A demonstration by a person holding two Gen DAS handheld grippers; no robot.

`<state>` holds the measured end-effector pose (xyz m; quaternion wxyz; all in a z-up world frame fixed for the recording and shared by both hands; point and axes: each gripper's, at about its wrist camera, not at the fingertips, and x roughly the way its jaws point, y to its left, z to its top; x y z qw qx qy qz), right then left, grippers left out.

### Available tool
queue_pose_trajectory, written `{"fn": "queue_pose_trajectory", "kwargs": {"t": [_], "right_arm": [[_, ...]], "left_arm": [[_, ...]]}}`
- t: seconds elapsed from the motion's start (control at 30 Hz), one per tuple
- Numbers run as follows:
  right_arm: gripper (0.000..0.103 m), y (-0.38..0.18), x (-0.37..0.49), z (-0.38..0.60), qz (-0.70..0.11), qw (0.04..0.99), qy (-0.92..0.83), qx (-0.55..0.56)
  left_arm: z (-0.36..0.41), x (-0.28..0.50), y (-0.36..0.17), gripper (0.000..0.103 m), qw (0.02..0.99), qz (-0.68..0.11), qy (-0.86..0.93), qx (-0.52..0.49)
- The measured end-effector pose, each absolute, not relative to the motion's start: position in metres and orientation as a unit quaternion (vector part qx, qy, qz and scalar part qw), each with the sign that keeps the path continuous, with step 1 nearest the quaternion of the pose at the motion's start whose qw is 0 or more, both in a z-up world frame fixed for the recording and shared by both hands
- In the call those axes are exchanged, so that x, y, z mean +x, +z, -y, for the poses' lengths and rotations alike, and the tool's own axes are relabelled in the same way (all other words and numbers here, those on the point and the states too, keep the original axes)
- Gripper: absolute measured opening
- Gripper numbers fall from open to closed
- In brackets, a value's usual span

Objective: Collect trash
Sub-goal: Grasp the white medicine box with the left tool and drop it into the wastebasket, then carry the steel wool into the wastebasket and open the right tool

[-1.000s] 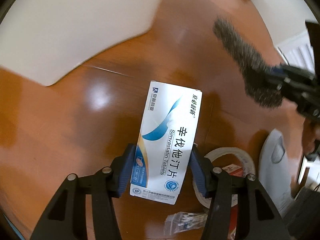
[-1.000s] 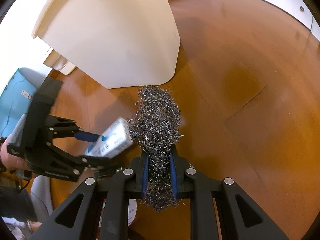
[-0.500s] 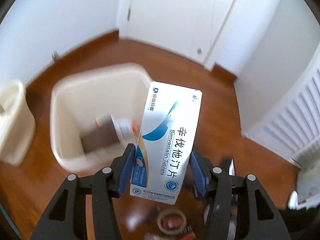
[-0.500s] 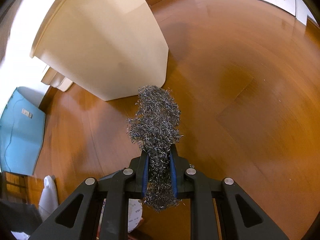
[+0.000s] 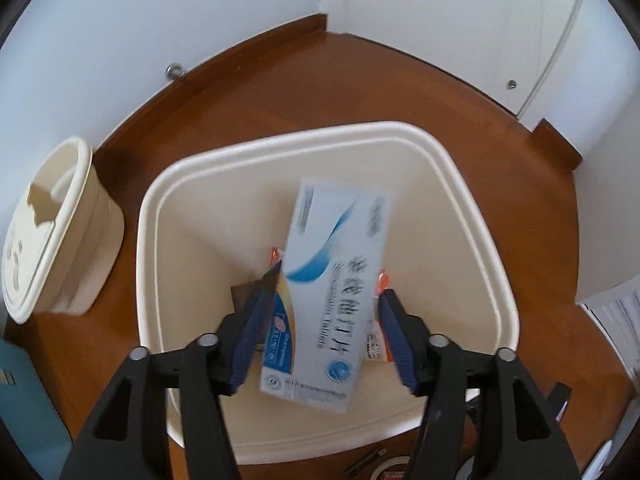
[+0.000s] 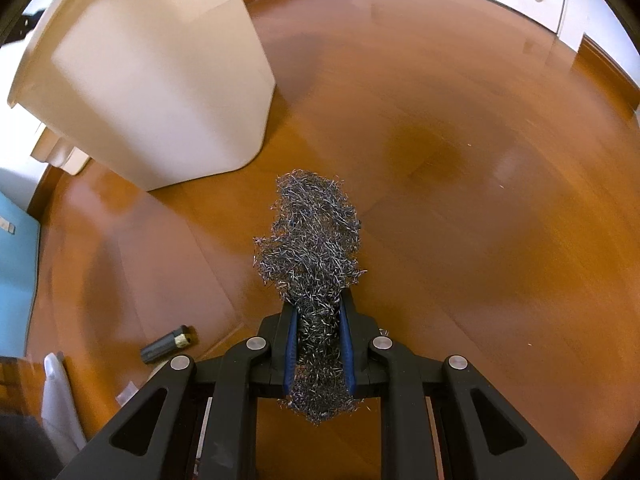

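In the left wrist view my left gripper (image 5: 326,312) hangs over the open cream trash bin (image 5: 476,196). Its jaws stand apart, and the white and blue medicine box (image 5: 332,280) sits blurred between them, clear of the right pad. Earlier trash with orange wrappers lies in the bin under it. In the right wrist view my right gripper (image 6: 319,320) is shut on a wad of steel wool (image 6: 310,240), held above the wooden floor. The bin (image 6: 160,68) stands to its upper left.
A smaller lidded cream bin (image 5: 52,224) stands left of the big one by the white wall. A dark small cylinder (image 6: 164,346) lies on the floor at lower left. A tape roll (image 5: 394,466) and scraps lie near the bin's front. A teal panel (image 6: 16,240) is at far left.
My left gripper moved over the bin mouth and opened, and the medicine box has come loose between the jaws. My right gripper keeps the steel wool and has shifted slightly.
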<state>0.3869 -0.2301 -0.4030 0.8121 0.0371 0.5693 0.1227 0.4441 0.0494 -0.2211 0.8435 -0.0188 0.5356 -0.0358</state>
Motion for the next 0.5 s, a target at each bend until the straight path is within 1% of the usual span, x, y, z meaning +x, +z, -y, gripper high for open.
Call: {"fn": "queue_pose_trajectory", "kwargs": {"t": [0.03,0.07,0.13,0.27,0.5], "right_arm": [[0.018,-0.403,0.387,0.232,-0.570,0.812,0.121,0.037],[0.018,-0.403,0.387,0.232,-0.570,0.812,0.118,0.037],[0.018,-0.403,0.387,0.231,-0.570,0.813,0.115,0.034],[0.018,-0.403,0.389,0.227,-0.568,0.814,0.114,0.027],[0.018,-0.396,0.392,0.223,-0.559,0.821,0.109,0.018]], "left_arm": [[-0.049,0.443,-0.221,0.074,0.846,-0.532,-0.035,-0.022],[-0.043,0.441,-0.223,0.080,0.849,-0.527,-0.036,-0.025],[-0.034,0.438,-0.223,0.080,0.852,-0.521,-0.040,-0.026],[-0.044,0.423,-0.207,0.080,0.866,-0.496,-0.041,-0.038],[-0.057,0.338,-0.205,0.082,0.879,-0.464,-0.028,-0.111]]}}
